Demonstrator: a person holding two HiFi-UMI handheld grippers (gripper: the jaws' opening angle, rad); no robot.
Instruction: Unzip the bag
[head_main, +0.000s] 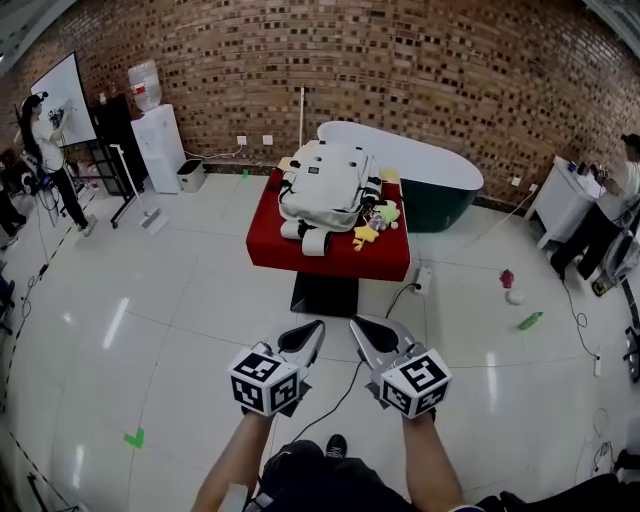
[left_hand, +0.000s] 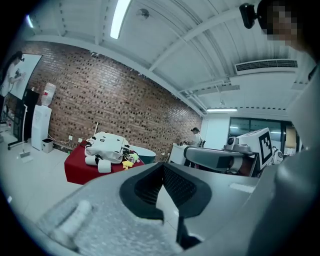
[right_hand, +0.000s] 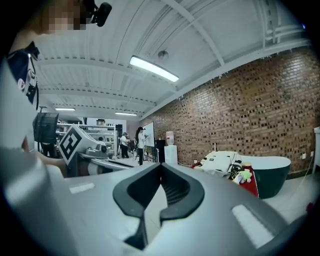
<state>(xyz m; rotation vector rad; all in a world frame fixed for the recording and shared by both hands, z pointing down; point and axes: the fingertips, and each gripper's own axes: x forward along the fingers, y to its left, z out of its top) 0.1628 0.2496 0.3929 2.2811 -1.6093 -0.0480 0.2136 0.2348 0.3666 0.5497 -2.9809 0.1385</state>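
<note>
A white backpack (head_main: 325, 182) lies on a table draped in red cloth (head_main: 290, 252), well ahead of me across the floor. It also shows small in the left gripper view as the backpack (left_hand: 106, 145) and in the right gripper view as the backpack (right_hand: 220, 161). My left gripper (head_main: 313, 329) and right gripper (head_main: 358, 326) are held side by side low in the head view, far short of the table. Both have their jaws together with nothing between them. The bag's zipper is too small to make out.
Small toys (head_main: 375, 222) lie beside the backpack. A dark green bathtub (head_main: 440, 190) stands behind the table. A cable (head_main: 345, 390) runs over the floor from under the table. A water dispenser (head_main: 158, 140) and a whiteboard (head_main: 66, 98) stand at the left; people are at both sides.
</note>
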